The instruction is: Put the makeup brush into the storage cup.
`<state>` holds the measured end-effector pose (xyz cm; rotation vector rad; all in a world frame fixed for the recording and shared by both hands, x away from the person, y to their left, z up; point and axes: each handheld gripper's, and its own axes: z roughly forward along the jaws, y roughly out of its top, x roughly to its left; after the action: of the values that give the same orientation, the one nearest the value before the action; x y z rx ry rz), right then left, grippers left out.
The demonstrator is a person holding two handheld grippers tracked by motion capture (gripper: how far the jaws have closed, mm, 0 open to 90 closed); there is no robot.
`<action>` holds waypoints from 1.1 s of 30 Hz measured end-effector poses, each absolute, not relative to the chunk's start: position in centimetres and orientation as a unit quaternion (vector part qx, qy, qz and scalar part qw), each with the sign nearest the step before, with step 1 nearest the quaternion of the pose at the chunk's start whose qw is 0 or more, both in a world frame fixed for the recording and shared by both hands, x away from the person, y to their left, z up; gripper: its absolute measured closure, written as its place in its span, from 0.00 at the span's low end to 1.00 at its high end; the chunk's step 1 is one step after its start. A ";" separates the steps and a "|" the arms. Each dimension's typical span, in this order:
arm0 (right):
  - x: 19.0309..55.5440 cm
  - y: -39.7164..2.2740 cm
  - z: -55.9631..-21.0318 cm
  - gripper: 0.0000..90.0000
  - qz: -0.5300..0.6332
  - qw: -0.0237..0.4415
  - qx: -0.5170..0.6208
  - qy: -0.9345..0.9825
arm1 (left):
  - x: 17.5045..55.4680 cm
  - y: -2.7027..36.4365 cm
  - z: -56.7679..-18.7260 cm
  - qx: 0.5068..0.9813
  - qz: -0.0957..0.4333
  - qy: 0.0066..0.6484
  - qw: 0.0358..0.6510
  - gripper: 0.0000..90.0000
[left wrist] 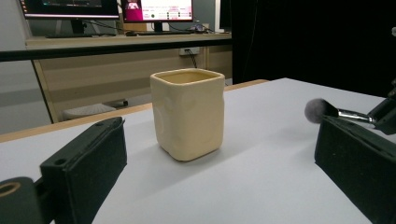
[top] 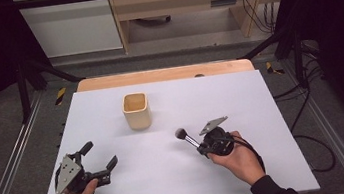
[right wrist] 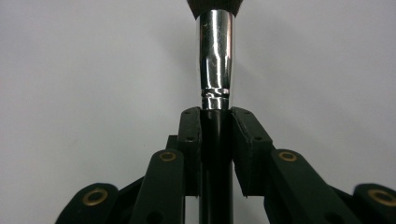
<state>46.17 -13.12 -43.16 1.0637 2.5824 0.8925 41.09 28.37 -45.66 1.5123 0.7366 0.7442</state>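
Note:
A cream square cup stands upright on the white table top, a little back from the middle. My right gripper is shut on a makeup brush with a chrome ferrule and dark bristles pointing up-left toward the cup. In the right gripper view both pads clamp the black handle with the ferrule sticking out ahead. My left gripper rests at the front left, open and holding nothing. In the left gripper view the cup stands between the wide jaws and the brush head shows at the right.
A wooden strip edges the table's far side. Beyond it are a desk with monitors and cables. Metal rails run along both sides of the table.

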 end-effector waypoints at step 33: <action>45.8 -12.3 -42.6 0.82 0.569 0.190 0.300 0.742 | 40.9 23.5 -43.6 0.679 0.249 0.317 0.613 0.04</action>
<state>45.76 -12.27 -42.65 0.8432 2.0840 1.5984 40.89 23.52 -43.58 1.5667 0.7301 0.5748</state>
